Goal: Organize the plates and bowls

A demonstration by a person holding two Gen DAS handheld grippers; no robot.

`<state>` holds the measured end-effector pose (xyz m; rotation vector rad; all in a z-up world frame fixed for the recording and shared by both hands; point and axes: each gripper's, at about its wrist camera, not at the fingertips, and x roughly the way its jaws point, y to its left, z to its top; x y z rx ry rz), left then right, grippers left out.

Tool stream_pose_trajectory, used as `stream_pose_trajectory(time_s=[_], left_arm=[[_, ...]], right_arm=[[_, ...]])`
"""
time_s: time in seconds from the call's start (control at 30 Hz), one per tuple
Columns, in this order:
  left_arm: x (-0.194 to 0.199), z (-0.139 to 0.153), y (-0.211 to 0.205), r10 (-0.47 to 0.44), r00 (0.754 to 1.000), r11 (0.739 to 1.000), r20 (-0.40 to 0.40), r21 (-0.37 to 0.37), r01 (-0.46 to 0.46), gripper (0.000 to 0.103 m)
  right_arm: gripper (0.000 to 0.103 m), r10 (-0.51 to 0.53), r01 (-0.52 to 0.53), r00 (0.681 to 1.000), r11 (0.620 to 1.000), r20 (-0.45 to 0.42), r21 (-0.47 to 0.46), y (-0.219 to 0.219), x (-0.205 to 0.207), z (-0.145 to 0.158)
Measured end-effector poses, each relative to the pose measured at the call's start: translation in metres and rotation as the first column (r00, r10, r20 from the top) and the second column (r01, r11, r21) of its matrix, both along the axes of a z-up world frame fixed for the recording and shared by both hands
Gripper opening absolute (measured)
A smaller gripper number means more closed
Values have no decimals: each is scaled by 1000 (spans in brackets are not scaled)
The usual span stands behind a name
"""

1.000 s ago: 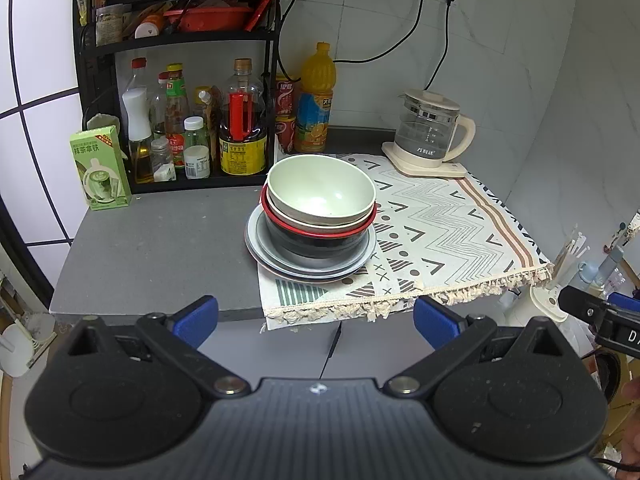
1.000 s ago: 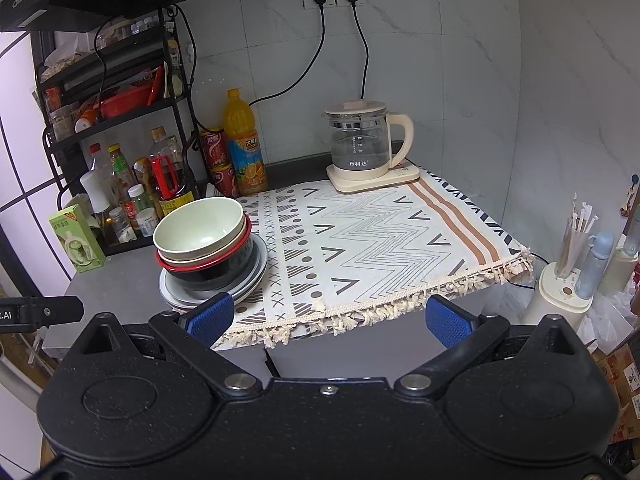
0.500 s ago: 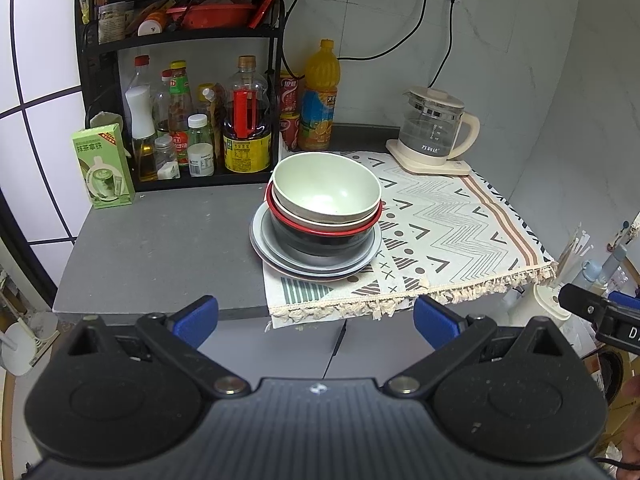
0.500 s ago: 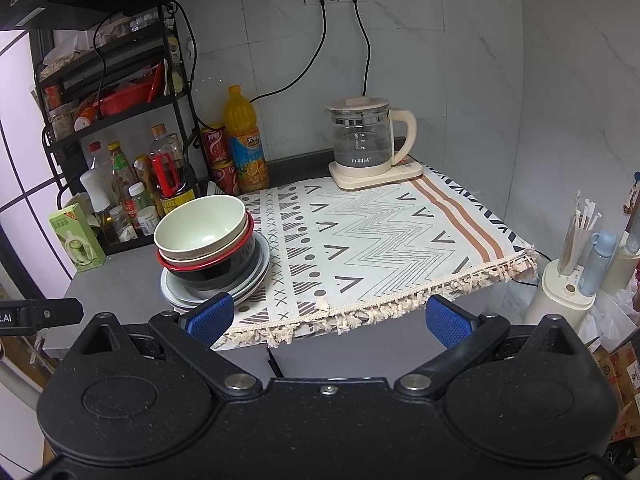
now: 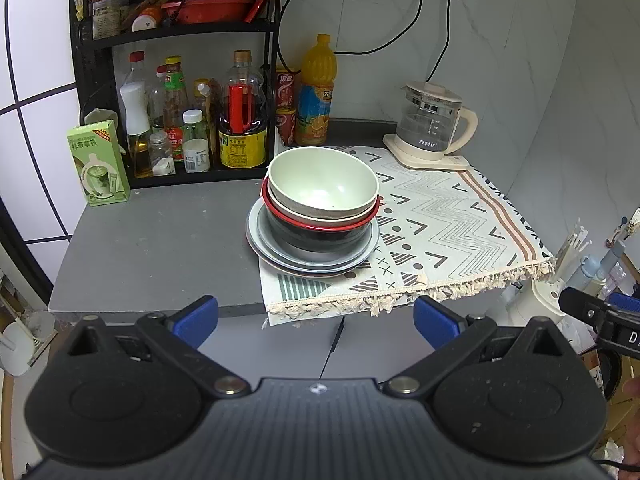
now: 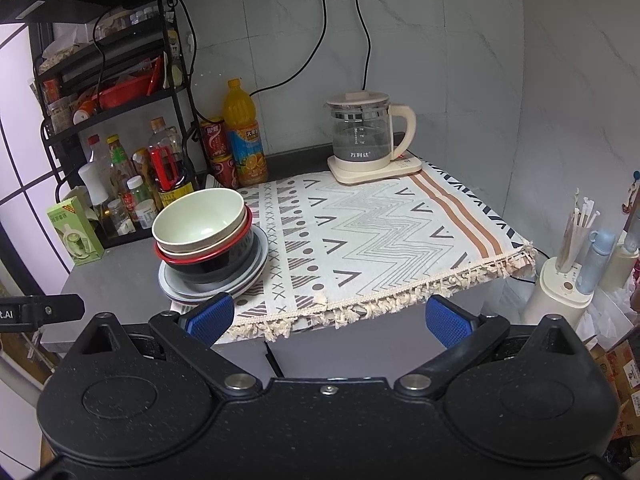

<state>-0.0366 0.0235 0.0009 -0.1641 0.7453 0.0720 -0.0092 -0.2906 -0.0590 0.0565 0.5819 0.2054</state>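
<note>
One stack of dishes stands on the counter at the left edge of the patterned cloth. On top is a pale green bowl (image 5: 322, 182) (image 6: 199, 220), nested in a beige bowl and a red-rimmed black bowl (image 5: 320, 234) (image 6: 216, 262). Grey plates (image 5: 312, 260) (image 6: 224, 284) lie under them. My left gripper (image 5: 316, 320) hangs open in front of the counter edge, straight before the stack, nothing between its blue pads. My right gripper (image 6: 328, 320) is open too, off the counter's front, with the stack ahead to its left.
A black rack (image 5: 176, 92) with bottles and jars stands behind the stack on the left. A green carton (image 5: 98, 162) sits at the far left. A glass kettle (image 6: 366, 136) on its base occupies the cloth's back right corner. An orange drink bottle (image 5: 318, 92) and cans stand by the wall.
Both grippers have drifted slightly towards the counter, so the stack appears a little lower and nearer in the left wrist view. Both stay open and the dishes have not moved.
</note>
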Motion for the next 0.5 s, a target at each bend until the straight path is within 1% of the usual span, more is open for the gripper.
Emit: stream_pose_trajectory(time_s=[0.5], left_arm=[[11, -1, -6, 3, 1000, 1000, -12, -3, -3, 103]], right_arm=[[103, 0, -1, 1000, 1000, -22, -17, -3, 9, -4]])
